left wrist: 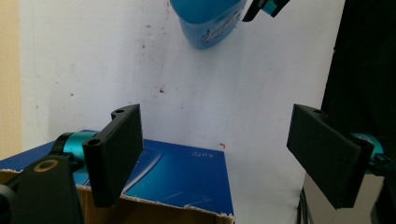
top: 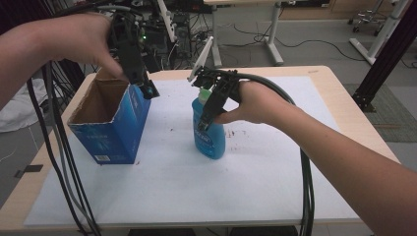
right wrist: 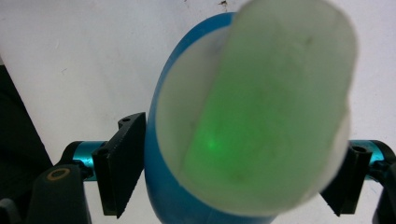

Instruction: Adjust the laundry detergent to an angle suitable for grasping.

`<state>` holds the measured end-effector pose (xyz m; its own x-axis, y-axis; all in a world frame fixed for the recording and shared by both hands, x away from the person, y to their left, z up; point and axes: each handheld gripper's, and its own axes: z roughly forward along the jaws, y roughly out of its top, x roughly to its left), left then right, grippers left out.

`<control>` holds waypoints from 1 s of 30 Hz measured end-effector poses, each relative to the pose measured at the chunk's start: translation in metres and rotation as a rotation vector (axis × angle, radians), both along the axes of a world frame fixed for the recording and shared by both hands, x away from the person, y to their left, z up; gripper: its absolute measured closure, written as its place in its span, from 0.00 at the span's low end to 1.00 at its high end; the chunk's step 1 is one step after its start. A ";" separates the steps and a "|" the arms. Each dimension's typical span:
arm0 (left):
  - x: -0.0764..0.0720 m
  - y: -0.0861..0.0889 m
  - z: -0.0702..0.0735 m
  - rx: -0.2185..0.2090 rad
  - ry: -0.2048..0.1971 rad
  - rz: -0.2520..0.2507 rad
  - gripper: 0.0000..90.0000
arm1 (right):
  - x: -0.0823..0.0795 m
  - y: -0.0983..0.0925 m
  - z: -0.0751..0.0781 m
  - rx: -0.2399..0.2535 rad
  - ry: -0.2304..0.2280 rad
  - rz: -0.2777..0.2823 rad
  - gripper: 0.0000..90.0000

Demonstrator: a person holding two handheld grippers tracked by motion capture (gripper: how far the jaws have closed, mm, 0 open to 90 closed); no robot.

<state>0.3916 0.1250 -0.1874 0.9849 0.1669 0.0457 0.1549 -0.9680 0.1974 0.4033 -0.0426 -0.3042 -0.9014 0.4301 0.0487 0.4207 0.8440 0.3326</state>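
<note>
A blue bottle (top: 210, 140) with a pale green cap (right wrist: 252, 116) stands upright on the white mat near the table's middle. My right gripper (top: 205, 120) comes down from above and is shut on it, one jaw against each side of the blue body (right wrist: 161, 186). Whether the base rests on the mat I cannot tell. To its left stands an open blue cardboard box (top: 115, 132). My left gripper (top: 147, 88) hovers over that box's near right rim, open, with nothing between its fingers (left wrist: 116, 154). The left gripper view also catches the box (left wrist: 187, 177) below and the bottle (left wrist: 208, 21) farther off.
A white mat (top: 172, 191) covers most of the wooden table (top: 344, 108). Thick black cables (top: 64, 162) hang off the left side, and another cable (top: 307, 187) trails along the right forearm. White desk legs (top: 273, 34) and a floor with wires lie beyond the far edge.
</note>
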 end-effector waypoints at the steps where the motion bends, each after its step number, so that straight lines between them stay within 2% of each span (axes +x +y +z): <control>1: 0.000 0.000 0.000 0.002 0.000 -0.001 0.21 | 0.000 0.000 0.000 0.003 -0.001 0.002 0.21; 11: 0.000 0.001 0.000 0.006 0.000 0.000 0.21 | 0.000 0.003 -0.001 -0.002 -0.016 -0.029 0.22; 13: -0.001 0.001 0.000 0.002 -0.001 0.003 0.21 | 0.000 0.003 -0.002 -0.003 -0.030 -0.020 0.23; 15: -0.001 0.001 0.000 0.008 0.000 0.000 0.21 | 0.000 0.003 -0.001 0.005 -0.026 -0.008 0.31; 30: -0.001 -0.001 0.000 0.011 0.000 -0.007 0.21 | -0.001 0.003 0.000 0.006 -0.042 -0.011 0.34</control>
